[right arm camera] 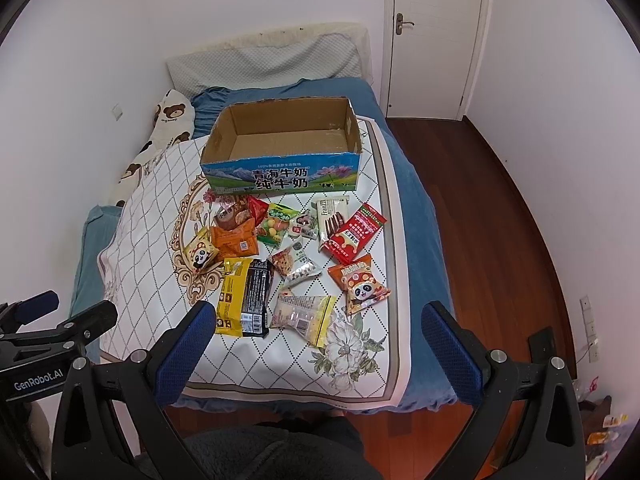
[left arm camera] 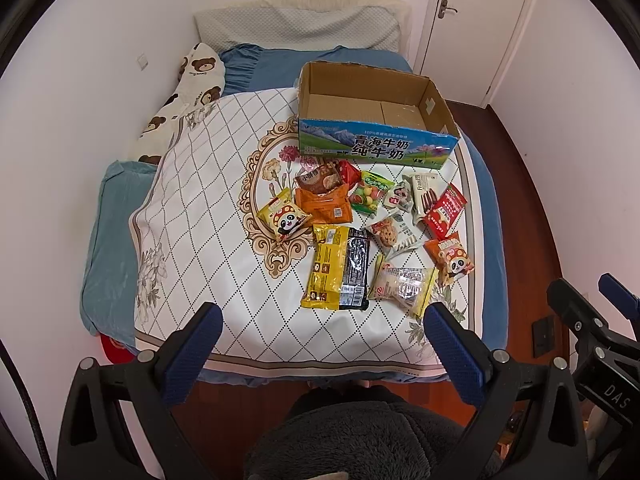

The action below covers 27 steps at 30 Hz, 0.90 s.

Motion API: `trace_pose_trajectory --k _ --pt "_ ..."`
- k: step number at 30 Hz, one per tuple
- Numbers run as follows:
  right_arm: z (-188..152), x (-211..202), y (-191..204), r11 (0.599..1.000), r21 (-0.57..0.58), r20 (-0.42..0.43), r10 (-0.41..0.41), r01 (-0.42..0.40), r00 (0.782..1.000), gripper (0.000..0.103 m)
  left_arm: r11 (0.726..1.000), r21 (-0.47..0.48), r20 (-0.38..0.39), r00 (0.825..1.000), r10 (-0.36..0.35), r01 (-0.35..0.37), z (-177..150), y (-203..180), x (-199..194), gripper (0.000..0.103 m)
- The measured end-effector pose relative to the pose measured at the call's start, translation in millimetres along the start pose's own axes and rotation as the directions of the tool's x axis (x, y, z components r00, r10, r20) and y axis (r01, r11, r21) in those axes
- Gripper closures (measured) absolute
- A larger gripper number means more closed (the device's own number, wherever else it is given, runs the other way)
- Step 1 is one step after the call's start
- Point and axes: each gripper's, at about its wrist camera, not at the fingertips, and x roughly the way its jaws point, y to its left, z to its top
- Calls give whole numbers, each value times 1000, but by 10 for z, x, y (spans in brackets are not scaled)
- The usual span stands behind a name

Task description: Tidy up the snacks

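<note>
On the bed [right arm camera: 404, 184] a cloth [right arm camera: 152, 216] carries the open box [right arm camera: 280, 174] at its far side, with the snack packets [right arm camera: 288, 256] scattered in front of it, pillows [right arm camera: 264, 64] behind, and the door [right arm camera: 436, 32] beyond to the right.

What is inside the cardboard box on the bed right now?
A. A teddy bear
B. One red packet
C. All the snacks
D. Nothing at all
D: the cardboard box shows only its bare brown bottom, while the snacks lie on the bed cover in front of it.
</note>
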Motion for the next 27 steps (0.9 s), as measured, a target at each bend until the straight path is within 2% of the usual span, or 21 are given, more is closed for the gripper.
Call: trace_pose_trajectory --k 27 --pt "19 17 -33 1000 11 11 0 0 1000 0 1000 5 4 1000 -2 2 48 -43 2 0"
